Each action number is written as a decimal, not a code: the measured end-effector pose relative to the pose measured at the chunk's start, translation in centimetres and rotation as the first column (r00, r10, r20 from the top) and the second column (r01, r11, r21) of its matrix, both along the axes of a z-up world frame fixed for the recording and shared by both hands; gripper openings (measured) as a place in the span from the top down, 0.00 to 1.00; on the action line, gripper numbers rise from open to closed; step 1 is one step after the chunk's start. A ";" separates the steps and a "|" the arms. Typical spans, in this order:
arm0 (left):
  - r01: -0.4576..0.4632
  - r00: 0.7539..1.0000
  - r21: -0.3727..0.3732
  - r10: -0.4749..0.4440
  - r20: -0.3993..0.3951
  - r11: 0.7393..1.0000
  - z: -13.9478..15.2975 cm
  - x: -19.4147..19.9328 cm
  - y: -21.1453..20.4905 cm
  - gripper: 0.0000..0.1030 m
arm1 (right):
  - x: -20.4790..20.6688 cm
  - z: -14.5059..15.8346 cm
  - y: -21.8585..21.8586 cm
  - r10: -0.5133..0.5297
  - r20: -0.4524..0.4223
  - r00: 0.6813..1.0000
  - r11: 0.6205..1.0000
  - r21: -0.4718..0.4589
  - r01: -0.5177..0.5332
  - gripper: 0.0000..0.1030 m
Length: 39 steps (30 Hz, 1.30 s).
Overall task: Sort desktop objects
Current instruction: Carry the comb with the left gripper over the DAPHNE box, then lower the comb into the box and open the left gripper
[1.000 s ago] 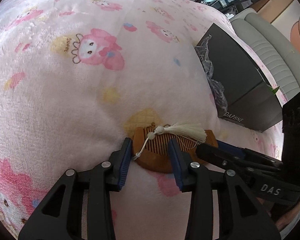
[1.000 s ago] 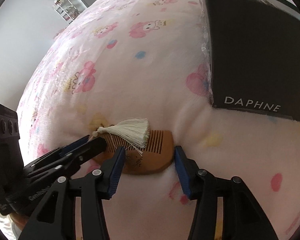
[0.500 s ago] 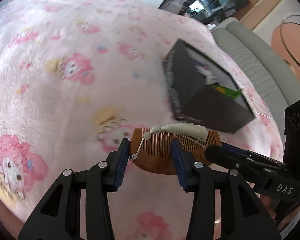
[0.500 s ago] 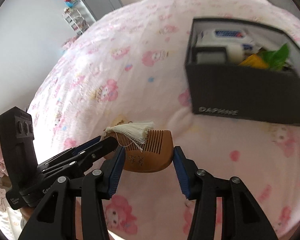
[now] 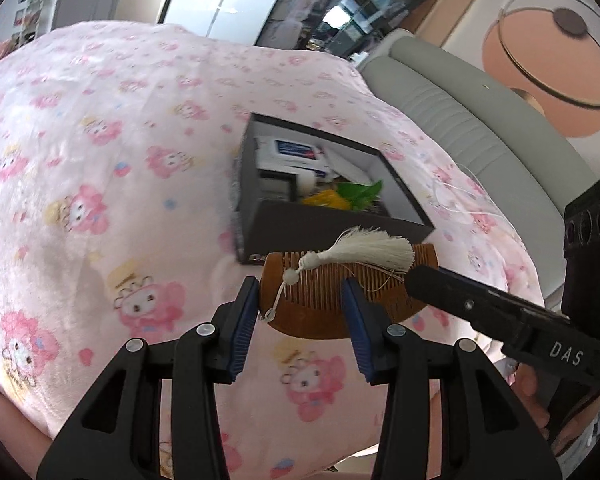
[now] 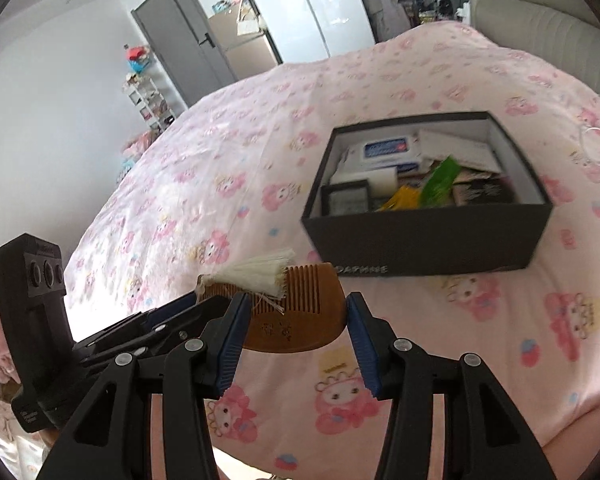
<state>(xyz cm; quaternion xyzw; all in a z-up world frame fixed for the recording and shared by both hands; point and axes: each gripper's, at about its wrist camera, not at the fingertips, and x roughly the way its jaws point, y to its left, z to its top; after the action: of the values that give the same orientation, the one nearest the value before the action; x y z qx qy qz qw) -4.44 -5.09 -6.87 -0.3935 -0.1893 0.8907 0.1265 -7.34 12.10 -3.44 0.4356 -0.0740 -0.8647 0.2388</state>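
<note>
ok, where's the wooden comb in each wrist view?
Left wrist: wooden comb low centre, between the left gripper fingers, below the black box.
Right wrist: comb low centre-left, between the right gripper fingers, box up right.
Shared landmark: the comb's white tassel.

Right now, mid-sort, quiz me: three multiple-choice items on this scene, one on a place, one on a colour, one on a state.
1. Where is the comb?
A. in the box
B. up off the blanket, between the grippers
C. flat on the blanket

2. What colour is the tassel?
A. white
B. red
C. black

3. What state is the box in?
A. lidded
B. open and empty
C. open with items inside

Answers:
1 B: the left gripper and right gripper hold it above the blanket, short of the box.
2 A: its threads are white against the brown comb.
3 C: no lid; packets show inside.
</note>
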 end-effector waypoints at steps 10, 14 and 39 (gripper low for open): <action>0.112 0.993 -0.033 -0.112 -0.026 0.993 1.5 -4.1 6.6 0.58 | -2.0 0.9 6.4 -0.100 -0.037 0.994 0.995 0.003 0.100 0.55; 0.141 0.989 -0.035 -0.142 -0.048 0.989 2.3 -7.1 8.9 0.58 | -3.7 1.4 8.5 -0.139 -0.053 0.989 0.990 0.002 0.139 0.55; 0.157 0.982 -0.081 -0.146 0.123 0.984 -4.3 -27.2 13.7 0.58 | -22.3 -5.4 12.6 -0.176 0.033 0.984 0.981 0.093 0.172 0.55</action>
<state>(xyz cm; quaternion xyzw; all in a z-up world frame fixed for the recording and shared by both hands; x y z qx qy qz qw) -31.62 8.65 -11.14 -0.4634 -0.1256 0.8616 0.1647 -29.65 24.71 -8.82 0.4554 -0.0778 -0.8756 0.1410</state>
